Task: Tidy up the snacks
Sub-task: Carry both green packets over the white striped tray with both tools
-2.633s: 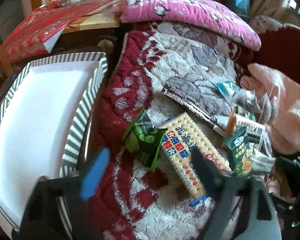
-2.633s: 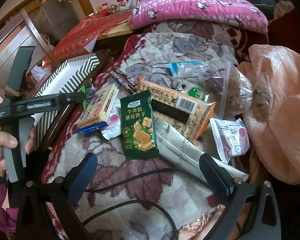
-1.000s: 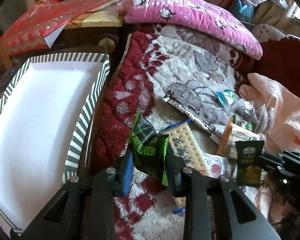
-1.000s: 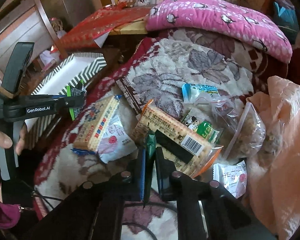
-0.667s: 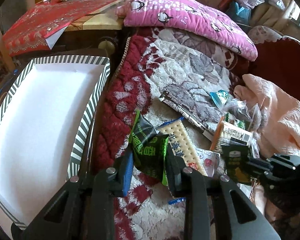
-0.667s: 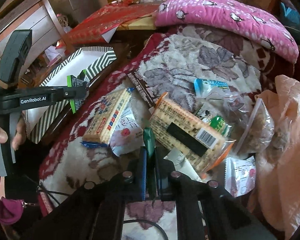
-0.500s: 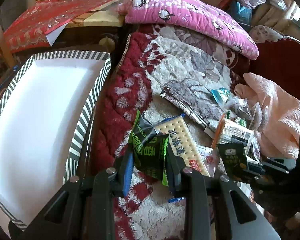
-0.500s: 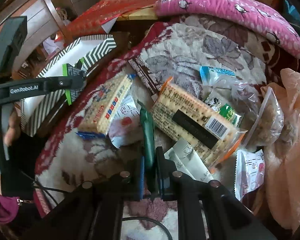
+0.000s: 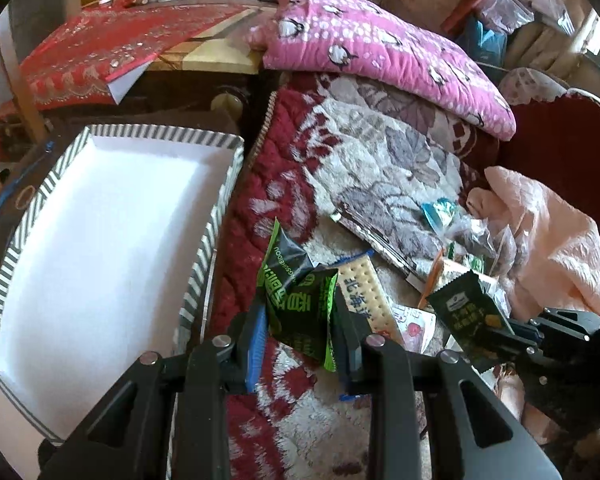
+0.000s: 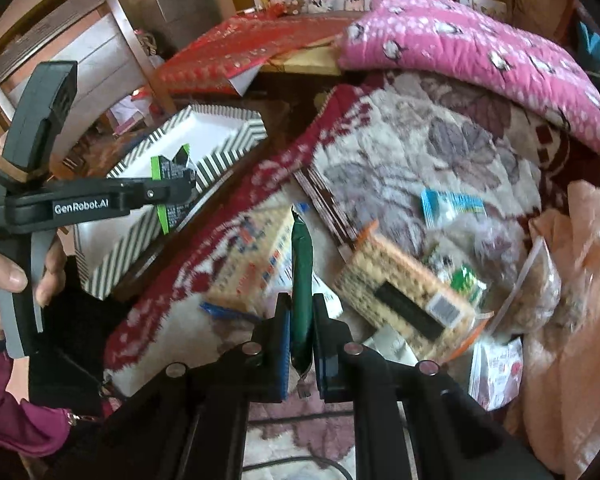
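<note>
Box [image 9: 100, 240]: striped, white inside, left of the blanket [image 9: 380, 168]; nothing blocks it.
Pile [image 10: 404, 292]: crackers and bags, right (crushable).
Left gripper [image 9: 300, 328]: clamped on a green packet [image 9: 300, 300], light, crinkly; grip the middle.
Right gripper [image 10: 302, 332]: pinching a dark green packet [image 10: 302, 280] edge-on, thin, slippery.

Pink penguin quilt [image 9: 384, 56], floral blanket [image 9: 380, 160]
</note>
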Tool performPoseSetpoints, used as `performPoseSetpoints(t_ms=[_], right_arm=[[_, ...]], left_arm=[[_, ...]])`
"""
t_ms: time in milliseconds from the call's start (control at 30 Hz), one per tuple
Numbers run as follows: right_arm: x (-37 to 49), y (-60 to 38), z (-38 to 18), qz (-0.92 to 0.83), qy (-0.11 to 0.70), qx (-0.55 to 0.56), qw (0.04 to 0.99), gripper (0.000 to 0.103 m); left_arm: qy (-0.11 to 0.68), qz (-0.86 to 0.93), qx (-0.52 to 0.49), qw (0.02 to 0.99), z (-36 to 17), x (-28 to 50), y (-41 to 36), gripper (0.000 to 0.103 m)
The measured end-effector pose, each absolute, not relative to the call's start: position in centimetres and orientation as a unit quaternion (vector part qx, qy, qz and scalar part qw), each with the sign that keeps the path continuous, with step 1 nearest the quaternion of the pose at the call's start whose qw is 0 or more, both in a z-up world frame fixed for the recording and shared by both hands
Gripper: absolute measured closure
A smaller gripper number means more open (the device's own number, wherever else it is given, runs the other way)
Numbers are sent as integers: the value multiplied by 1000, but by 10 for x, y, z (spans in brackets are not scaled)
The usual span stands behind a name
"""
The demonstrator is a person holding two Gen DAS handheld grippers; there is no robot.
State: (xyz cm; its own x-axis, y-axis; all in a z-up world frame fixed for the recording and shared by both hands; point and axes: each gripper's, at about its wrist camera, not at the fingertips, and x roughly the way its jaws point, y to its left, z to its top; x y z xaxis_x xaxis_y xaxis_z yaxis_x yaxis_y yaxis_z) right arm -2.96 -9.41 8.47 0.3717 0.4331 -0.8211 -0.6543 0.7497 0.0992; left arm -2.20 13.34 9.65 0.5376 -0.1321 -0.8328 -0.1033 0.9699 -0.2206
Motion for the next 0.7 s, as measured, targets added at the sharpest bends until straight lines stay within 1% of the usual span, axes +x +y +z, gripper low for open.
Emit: performPoseSetpoints(t_ms=[400,700], right_arm=[[-20,-31,109,383,429,-140,806,93],[-11,34,109,429,429,-155,779,92]], left_arm=[[466,51,-121,875,116,-33,183,75],[467,102,-126,869,117,-39,233,75]])
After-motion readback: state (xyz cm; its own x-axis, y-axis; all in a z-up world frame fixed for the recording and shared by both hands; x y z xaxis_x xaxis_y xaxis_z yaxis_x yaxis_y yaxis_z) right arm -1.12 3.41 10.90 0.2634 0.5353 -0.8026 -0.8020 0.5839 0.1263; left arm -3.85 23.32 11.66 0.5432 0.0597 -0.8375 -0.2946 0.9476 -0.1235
